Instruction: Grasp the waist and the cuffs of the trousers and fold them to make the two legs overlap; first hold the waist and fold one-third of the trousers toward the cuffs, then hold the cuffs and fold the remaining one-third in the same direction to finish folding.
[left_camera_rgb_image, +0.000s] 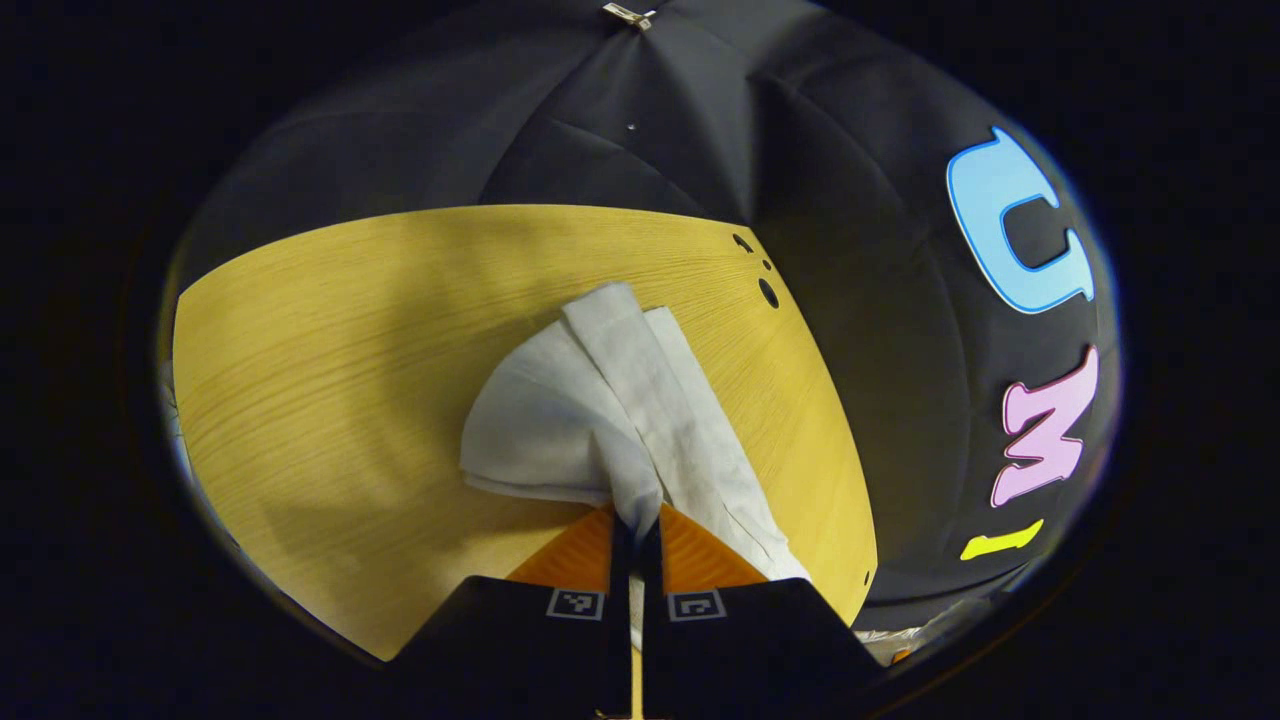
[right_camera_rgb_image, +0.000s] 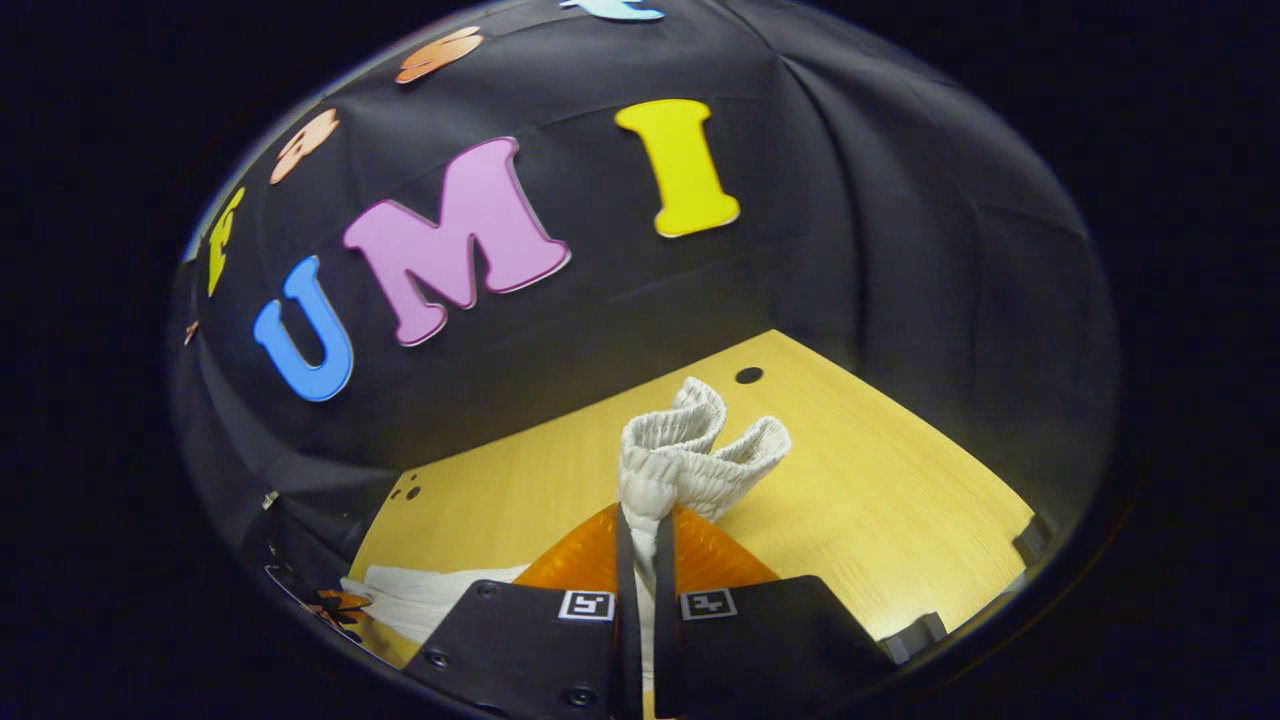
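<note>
White cloth: the white fabric trousers (left_camera_rgb_image: 600, 400) lie partly on the yellow wood-grain tabletop (left_camera_rgb_image: 330, 400), with one end lifted in each set of tongs.
Hidden parts: in the left gripper view the cloth fans out from the pinch in folds, and which part of the garment is held cannot be made out; the cloth runs down behind the fingers and is cut off there.
Left tongs: the left gripper (left_camera_rgb_image: 637, 535) is pressed together on a bunched edge of the trousers, both fingers on the cloth.
Right tongs: the right gripper (right_camera_rgb_image: 645, 535) is pressed together on the ribbed elastic waistband (right_camera_rgb_image: 700, 440), which stands up above the fingertips in a curled loop.
Rest of garment: in the right gripper view more white cloth trails along the table at the lower left, its far end cut off by the picture's edge.
Table: small dark round holes (left_camera_rgb_image: 767, 292) sit near the corner by the black cloth wall (left_camera_rgb_image: 880, 330).
Writing: small square black-and-white markers (right_camera_rgb_image: 586, 604) sit on the gripper bodies; no brand or readable label shows on the trousers.
</note>
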